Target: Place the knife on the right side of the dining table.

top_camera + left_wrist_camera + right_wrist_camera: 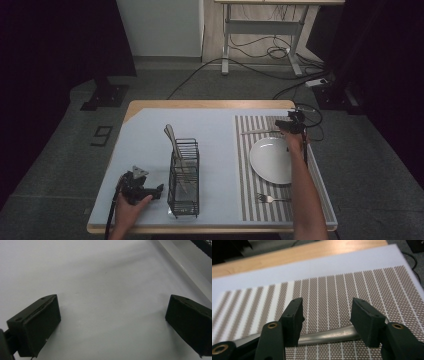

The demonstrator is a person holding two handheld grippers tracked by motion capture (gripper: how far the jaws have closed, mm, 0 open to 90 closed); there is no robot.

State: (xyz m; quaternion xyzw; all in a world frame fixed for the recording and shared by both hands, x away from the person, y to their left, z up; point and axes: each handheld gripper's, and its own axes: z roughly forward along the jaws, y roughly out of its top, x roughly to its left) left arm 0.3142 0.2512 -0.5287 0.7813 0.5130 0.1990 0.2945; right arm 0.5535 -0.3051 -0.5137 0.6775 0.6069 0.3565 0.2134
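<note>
Right hand-held gripper [289,126] is out at the far right of the table [215,112], over the striped placemat [250,200], and in the right gripper view its jaws stand apart with a metal utensil handle [329,335] lying crosswise between them on the mat, so it is released, straddling the handle rather than squeezing it. From above, that utensil [257,132] stretches leftward along the mat's far edge. Just nearer sits the white plate [267,160] on the same mat, the person's forearm crossing its right rim. A fork [270,199] lies on the mat's near end, apart from the plate. Over on the near left, the left hand-held gripper [159,189] rests low on the pale table cover [100,277], jaws spread wide with nothing between them. Just to its right stands the black wire caddy [184,192], a utensil [174,142] leaning out of it toward the far left.
</note>
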